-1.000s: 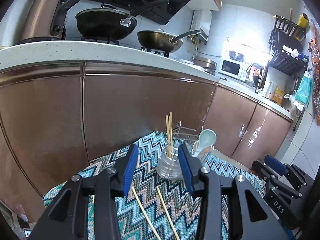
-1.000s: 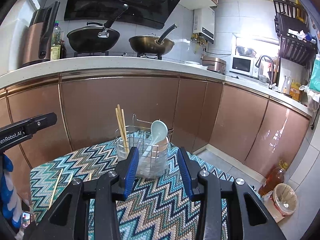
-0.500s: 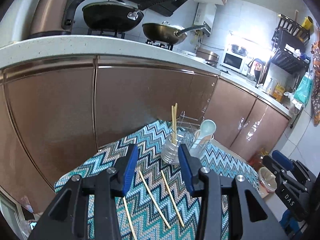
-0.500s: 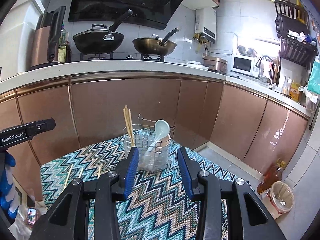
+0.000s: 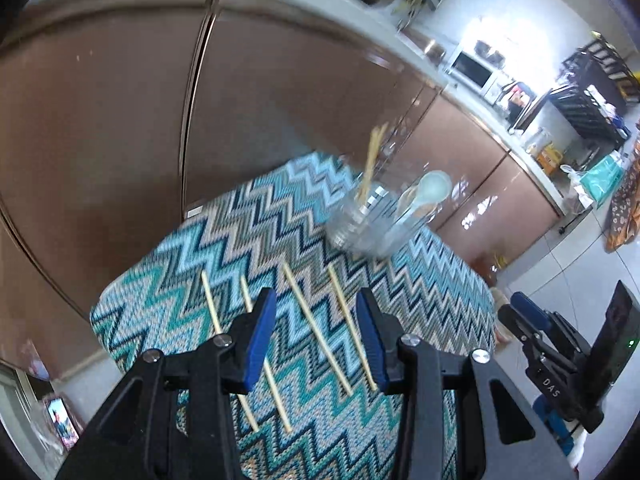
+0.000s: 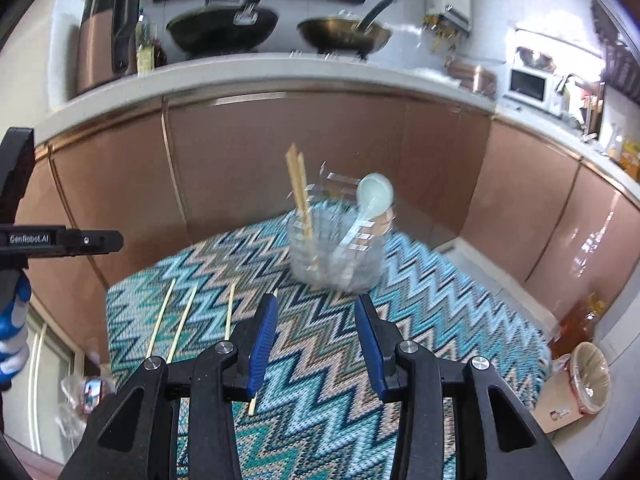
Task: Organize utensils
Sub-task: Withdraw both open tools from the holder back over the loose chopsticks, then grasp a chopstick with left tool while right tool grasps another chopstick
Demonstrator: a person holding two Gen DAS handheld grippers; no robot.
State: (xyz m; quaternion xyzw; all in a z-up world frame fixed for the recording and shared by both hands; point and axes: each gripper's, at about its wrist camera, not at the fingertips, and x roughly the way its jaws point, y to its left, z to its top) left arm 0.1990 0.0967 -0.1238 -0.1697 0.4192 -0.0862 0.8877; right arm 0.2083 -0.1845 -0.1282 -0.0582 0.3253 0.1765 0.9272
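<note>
Left claw [image 5: 316,336] now lower over 4 chopsticks [image 5: 316,326], w/ trash bin [image 6: 590,378] only right-view.

Four pale chopsticks [image 5: 316,326] lie loose on the zigzag cloth [image 5: 420,292] near a clear holder [image 6: 334,252].

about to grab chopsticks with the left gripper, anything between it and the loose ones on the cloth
Nothing visible does. The left gripper hangs open above the loose chopsticks on the zigzag cloth; the utensil holder stands beyond them.
</note>
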